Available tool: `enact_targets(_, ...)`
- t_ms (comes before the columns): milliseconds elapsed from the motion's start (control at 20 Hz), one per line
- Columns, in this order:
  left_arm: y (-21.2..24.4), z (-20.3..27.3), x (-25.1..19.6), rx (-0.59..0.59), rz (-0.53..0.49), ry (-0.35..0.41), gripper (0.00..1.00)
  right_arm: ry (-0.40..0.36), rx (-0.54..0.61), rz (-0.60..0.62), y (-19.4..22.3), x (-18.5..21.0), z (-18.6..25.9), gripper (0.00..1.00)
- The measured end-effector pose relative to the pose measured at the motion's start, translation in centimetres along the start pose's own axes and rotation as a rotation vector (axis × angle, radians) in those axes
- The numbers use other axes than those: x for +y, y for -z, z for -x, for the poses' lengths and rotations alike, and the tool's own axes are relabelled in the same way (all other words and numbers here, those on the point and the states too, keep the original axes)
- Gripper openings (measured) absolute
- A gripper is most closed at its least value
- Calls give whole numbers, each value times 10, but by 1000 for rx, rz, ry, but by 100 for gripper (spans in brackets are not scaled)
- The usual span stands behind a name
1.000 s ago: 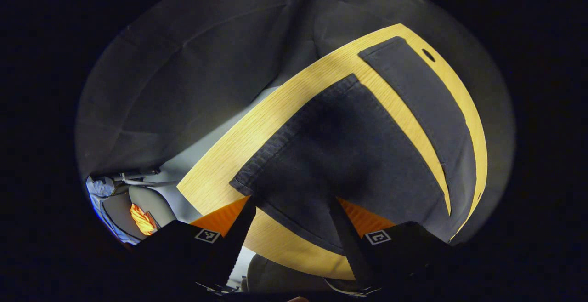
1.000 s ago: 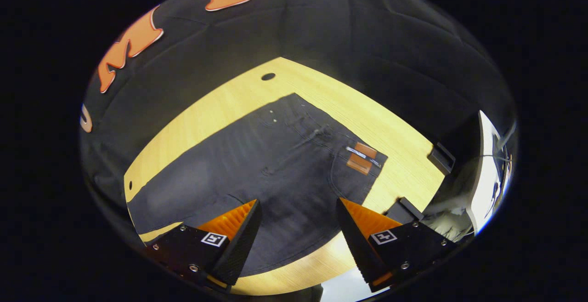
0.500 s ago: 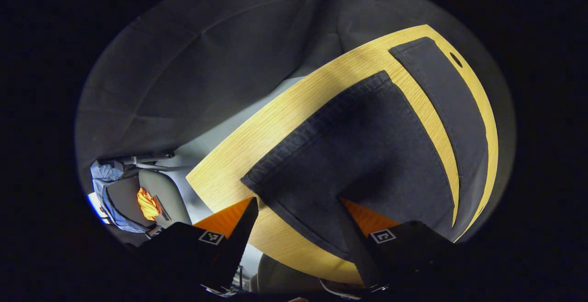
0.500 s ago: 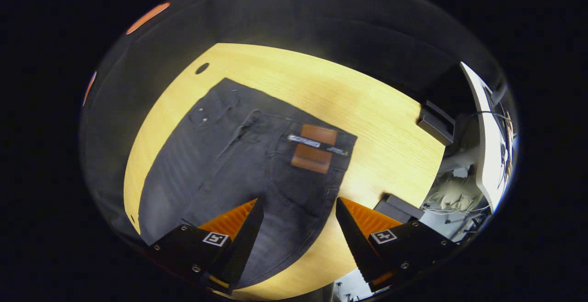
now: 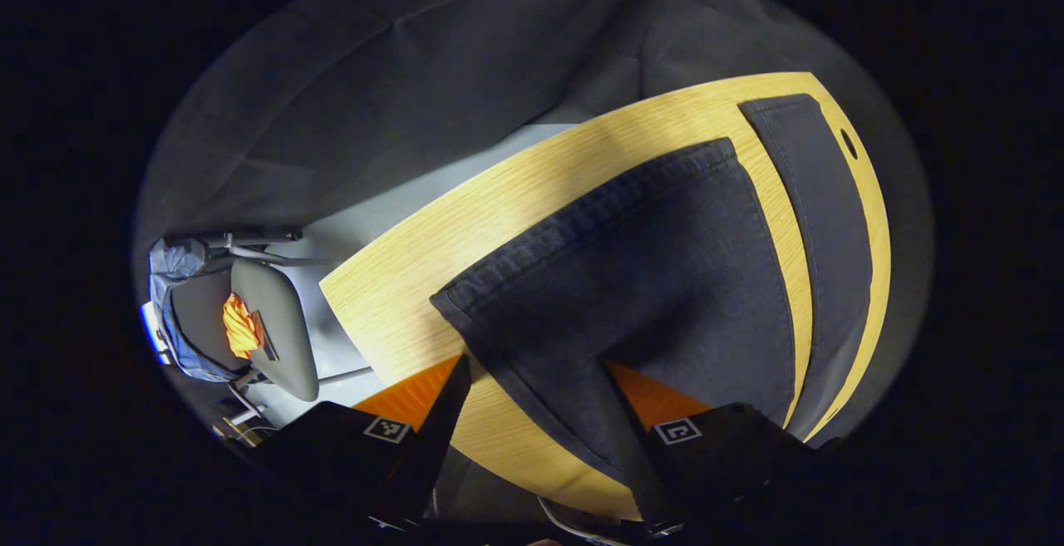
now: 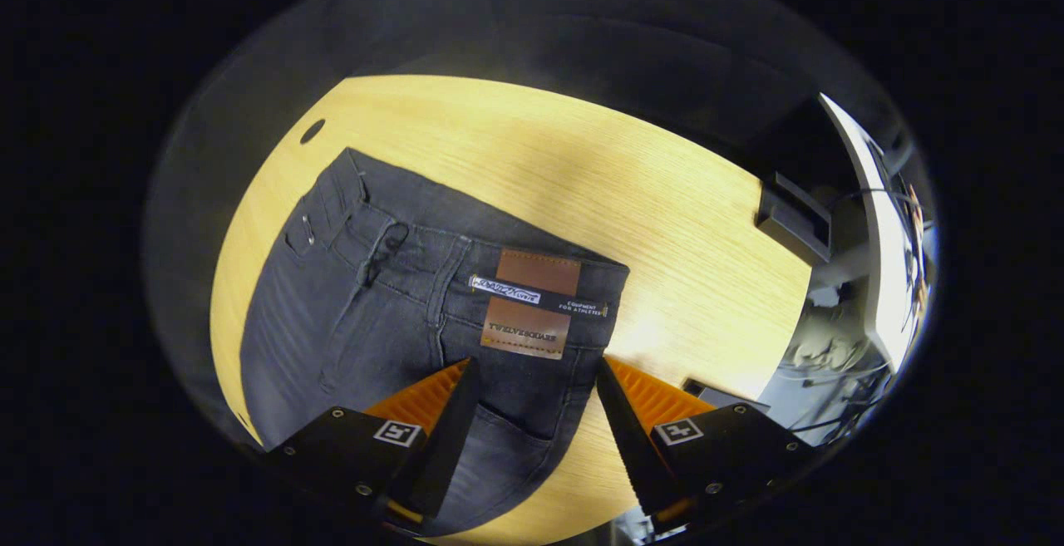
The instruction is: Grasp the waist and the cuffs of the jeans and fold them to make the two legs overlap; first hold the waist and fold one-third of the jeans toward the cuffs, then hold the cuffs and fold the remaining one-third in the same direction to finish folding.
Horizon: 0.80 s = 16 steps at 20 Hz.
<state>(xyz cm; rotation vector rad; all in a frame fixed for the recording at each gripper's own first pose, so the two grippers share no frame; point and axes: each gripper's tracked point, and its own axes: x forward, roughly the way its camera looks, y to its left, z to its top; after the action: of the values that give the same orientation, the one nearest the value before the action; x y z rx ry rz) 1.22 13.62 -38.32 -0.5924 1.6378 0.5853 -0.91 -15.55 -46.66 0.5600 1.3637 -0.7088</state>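
Observation:
Dark jeans lie flat on the wooden table (image 5: 465,222). In the left gripper view the near leg's cuff (image 5: 582,230) runs across the middle, and the far leg (image 5: 819,222) lies beyond a strip of bare wood. My left gripper (image 5: 532,367) is open, with the near corner of that cuff between its fingers. In the right gripper view the waistband with its brown leather patch (image 6: 532,305) sits just ahead of my right gripper (image 6: 536,363), which is open over the hip of the jeans (image 6: 349,322) near the table's (image 6: 623,189) front edge.
A grey chair (image 5: 270,330) with an orange item and blue cloth stands off the table's left end. A cable hole (image 6: 312,130) marks the table's far corner. Black brackets (image 6: 790,213) and a white desk (image 6: 873,222) with cables lie to the right.
The right gripper has swung toward the waist; the leather patch now lies right ahead of its fingers. The left gripper has shifted slightly at the near cuff. Both stay open.

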Motion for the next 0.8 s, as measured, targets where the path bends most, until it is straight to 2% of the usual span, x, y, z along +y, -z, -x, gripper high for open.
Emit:
enact_targets(50, -3, 0, 0, -7, 4, -1, 90, 15, 15, 32, 2, 0, -1, 84)
enact_targets(100, -4, 1, -2, -7, 3, 1, 90, 13, 35, 24, 3, 1, 0, 79)
enact_targets(150, -3, 2, -2, -4, -7, 1, 90, 11, 69, 2, 6, 2, -1, 79)
enact_targets(200, -7, 2, -3, -5, -16, 4, 90, -3, 94, -28, 6, 5, 1, 69)
enact_targets(300, -5, 1, -8, -4, -51, 9, 84, -35, 111, -78, 1, 13, -1, 47)
enact_targets(350, -6, 2, -8, -14, -69, 14, 73, -55, 118, -34, 5, 10, -3, 34)
enact_targets(400, -6, -1, -13, -24, -72, 36, 53, -71, 109, -12, 4, 9, 1, 29)
enact_targets(500, -9, 3, -23, -61, -78, 75, 12, -120, 100, -24, 7, 14, 1, 34)
enact_targets(550, -11, 4, -31, -73, -64, 111, 2, -170, 99, -51, 10, 18, 2, 34)
enact_targets(600, -11, 8, -33, -70, -79, 149, 3, -174, 77, -152, -29, 18, 26, 25)
enact_targets(650, -13, 10, -37, -96, -82, 184, 3, -207, 96, -181, 7, 24, -1, 15)
enact_targets(700, -17, 14, -42, -113, -101, 215, 2, -218, 87, -188, 5, 19, 8, 6)
enact_targets(800, -19, 21, -42, -158, -129, 262, 2, -232, 73, -190, 3, 21, 15, 6)
